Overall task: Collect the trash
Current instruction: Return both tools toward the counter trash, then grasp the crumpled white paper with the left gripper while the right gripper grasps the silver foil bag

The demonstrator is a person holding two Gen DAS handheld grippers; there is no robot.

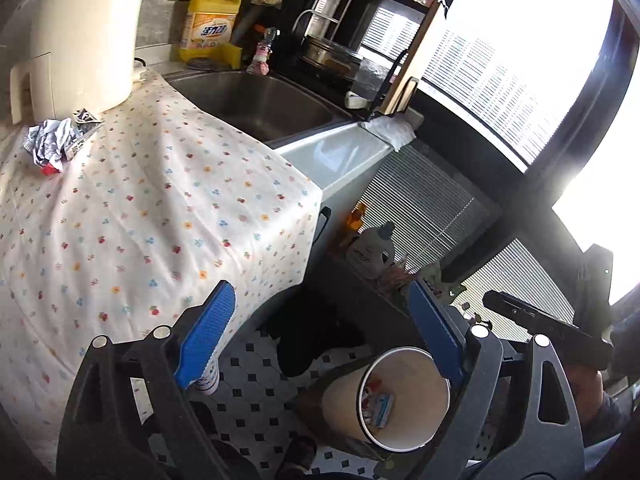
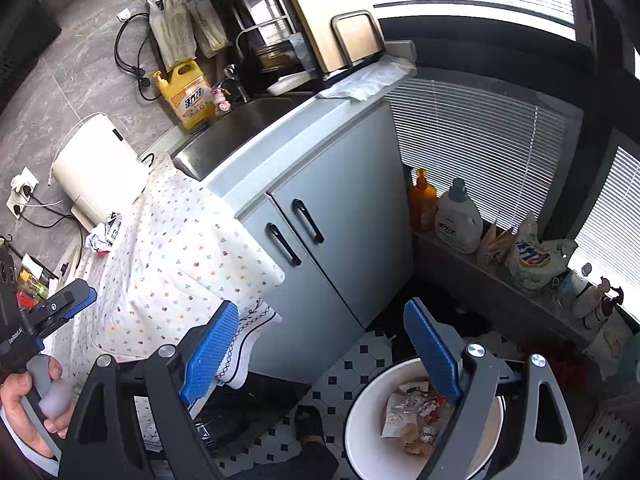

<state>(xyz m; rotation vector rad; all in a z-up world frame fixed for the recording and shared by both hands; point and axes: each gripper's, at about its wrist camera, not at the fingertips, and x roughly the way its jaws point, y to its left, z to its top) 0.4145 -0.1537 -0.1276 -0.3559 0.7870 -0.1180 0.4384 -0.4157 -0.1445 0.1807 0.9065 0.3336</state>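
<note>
Two views split the scene. The right wrist view looks straight into the white bin (image 2: 362, 420), heaped with wrappers, and shows the cabinet doors (image 2: 320, 248); the left wrist view catches only a few scraps there. Crumpled trash (image 1: 50, 146) lies far left on the flowered cloth (image 1: 132, 208), beside a white appliance (image 1: 86, 36). Left gripper (image 1: 324, 344) and right gripper (image 2: 324, 344) stand spread, empty, above checkered floor tiles (image 2: 352, 364).
</note>
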